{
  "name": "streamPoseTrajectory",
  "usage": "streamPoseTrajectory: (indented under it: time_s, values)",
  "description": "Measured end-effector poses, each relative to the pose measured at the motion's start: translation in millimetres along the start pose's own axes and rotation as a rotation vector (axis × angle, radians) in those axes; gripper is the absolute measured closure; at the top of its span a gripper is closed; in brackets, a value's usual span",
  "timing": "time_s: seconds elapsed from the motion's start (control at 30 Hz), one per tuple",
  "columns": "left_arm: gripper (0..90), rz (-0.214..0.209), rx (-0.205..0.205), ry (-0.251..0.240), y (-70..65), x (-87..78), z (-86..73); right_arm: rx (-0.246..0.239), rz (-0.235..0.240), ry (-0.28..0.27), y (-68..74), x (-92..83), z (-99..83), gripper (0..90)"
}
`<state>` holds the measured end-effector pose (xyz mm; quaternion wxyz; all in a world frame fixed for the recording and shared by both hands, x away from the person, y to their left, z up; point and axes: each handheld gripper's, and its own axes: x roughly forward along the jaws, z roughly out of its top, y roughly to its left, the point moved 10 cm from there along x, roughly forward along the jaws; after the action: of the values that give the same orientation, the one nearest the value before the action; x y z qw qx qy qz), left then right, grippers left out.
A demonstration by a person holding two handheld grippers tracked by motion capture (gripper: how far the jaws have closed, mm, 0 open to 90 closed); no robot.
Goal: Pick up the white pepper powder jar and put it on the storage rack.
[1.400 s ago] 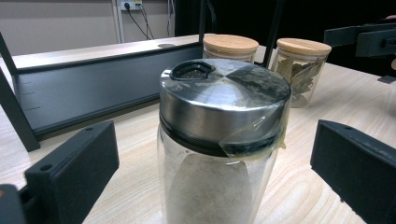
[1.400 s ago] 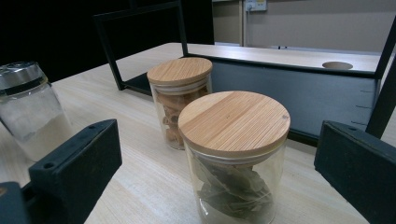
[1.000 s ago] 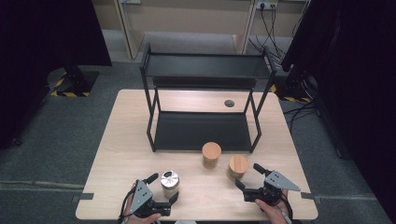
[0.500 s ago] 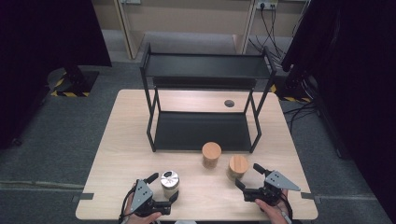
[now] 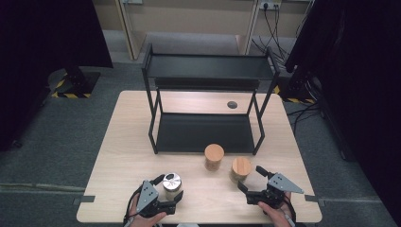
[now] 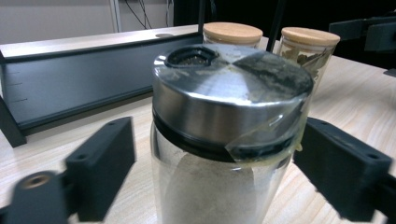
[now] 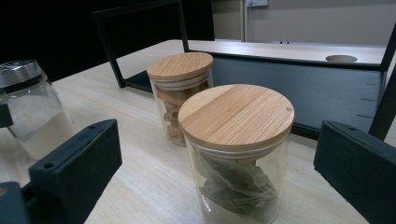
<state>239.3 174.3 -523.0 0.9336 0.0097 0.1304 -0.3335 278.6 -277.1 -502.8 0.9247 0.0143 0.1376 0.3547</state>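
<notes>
A glass jar with a steel shaker lid (image 6: 229, 93) stands near the table's front left (image 5: 171, 181), pale powder inside. My left gripper (image 5: 169, 188) straddles it. Its jaws have just been closing with the jar between them (image 6: 215, 158). The right-hand pad sits at the glass, and a narrow gap remains at the blurred left-hand pad. At front right, my right gripper (image 5: 249, 178) stands open around a wood-lidded jar of dried leaves (image 7: 236, 116), with wide gaps on both sides (image 7: 219, 163).
A second wood-lidded jar (image 5: 214, 153) stands just left of the leaf jar (image 5: 241, 166), in front of a black two-tier metal shelf (image 5: 208, 68). The wooden table (image 5: 127, 142) has a round hole (image 5: 231, 104) behind the shelf. Dark curtains flank both sides.
The left gripper's jaws have drawn in towards the steel-lidded jar. Both hands and all three jars stay where they were.
</notes>
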Motion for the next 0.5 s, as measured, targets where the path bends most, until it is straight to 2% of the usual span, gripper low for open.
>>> streamPoseTrajectory:
  time_s: [0.2,0.4,0.47,0.5]
  values:
    - [29.5,-0.001,0.027,0.010,0.8,1.4,0.3,0.001,0.001,0.001,0.1,0.3,-0.3,1.2]
    - [30.7,0.018,0.053,0.015,-4.0,-0.5,2.3,0.001,-0.001,-0.003,0.0,-0.2,-0.2,1.3]
    - [30.8,0.024,0.052,0.006,-5.6,-1.7,4.0,0.002,-0.001,-0.005,-0.1,-0.4,-0.1,1.3]
    - [30.8,0.022,0.039,0.000,-5.8,-2.2,5.3,0.003,-0.001,-0.005,-0.2,-0.4,-0.2,1.3]
